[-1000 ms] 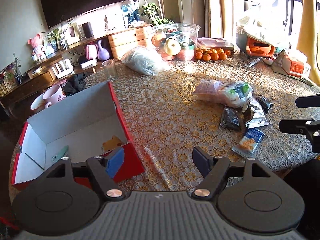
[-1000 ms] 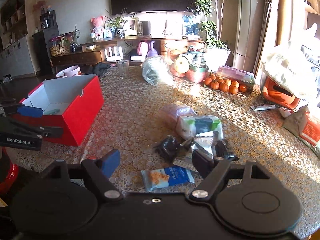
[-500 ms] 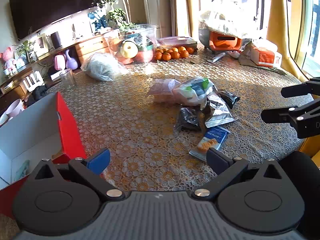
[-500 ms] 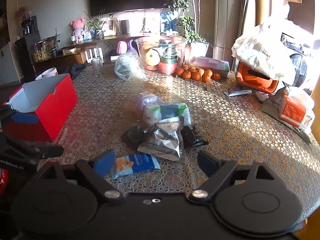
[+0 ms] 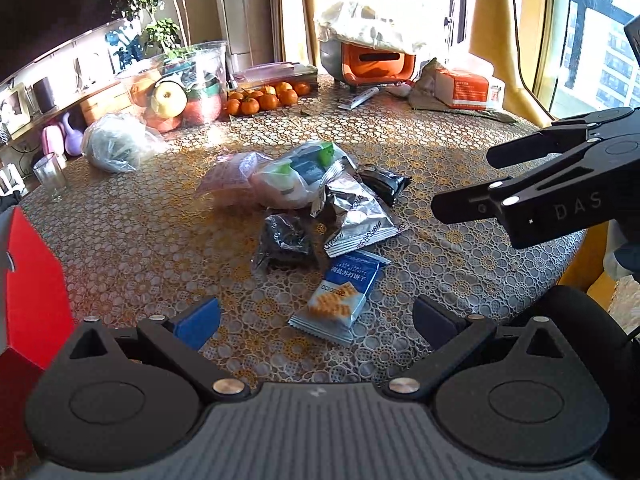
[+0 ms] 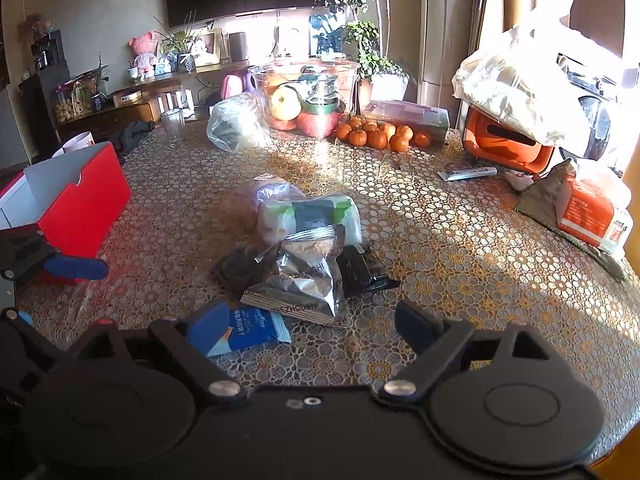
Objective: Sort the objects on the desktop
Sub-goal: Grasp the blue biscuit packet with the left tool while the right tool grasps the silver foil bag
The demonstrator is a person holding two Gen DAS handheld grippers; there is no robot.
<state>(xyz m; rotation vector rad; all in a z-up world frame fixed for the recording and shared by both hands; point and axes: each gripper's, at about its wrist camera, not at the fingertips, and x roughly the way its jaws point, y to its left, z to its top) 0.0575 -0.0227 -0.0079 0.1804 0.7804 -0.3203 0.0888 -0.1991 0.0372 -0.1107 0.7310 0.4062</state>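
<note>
Both claws hang over a round table (image 5: 132,240) with a lacy gold cloth. The left gripper (image 5: 316,320) has its jaws spread wide, and nothing is between them. Just past it lies a blue cracker packet (image 5: 340,292), flat on the cloth. The right gripper (image 6: 308,324) is wide too and holds nothing. In the right wrist view the blue cracker packet (image 6: 252,330) lies partly behind its left finger.

A little pile of snack bags sits in the middle of the table. A silver foil bag (image 5: 356,216) lies on top, and in the right wrist view it (image 6: 304,280) is right in front of the claw. A small dark packet (image 5: 284,240) is to the left of it, touching it. Another black packet (image 5: 384,184) lies on the right side. Behind them is a white bag with green patches (image 5: 296,176), and a pale pink bag (image 5: 232,172) is beside that one.

The red box (image 6: 76,200) stands open at the left edge of the table, well apart from the pile. At the far side there is a clear bowl of fruit (image 6: 304,92), a row of small oranges (image 6: 376,134) and an orange container (image 6: 504,144) under a plastic bag
</note>
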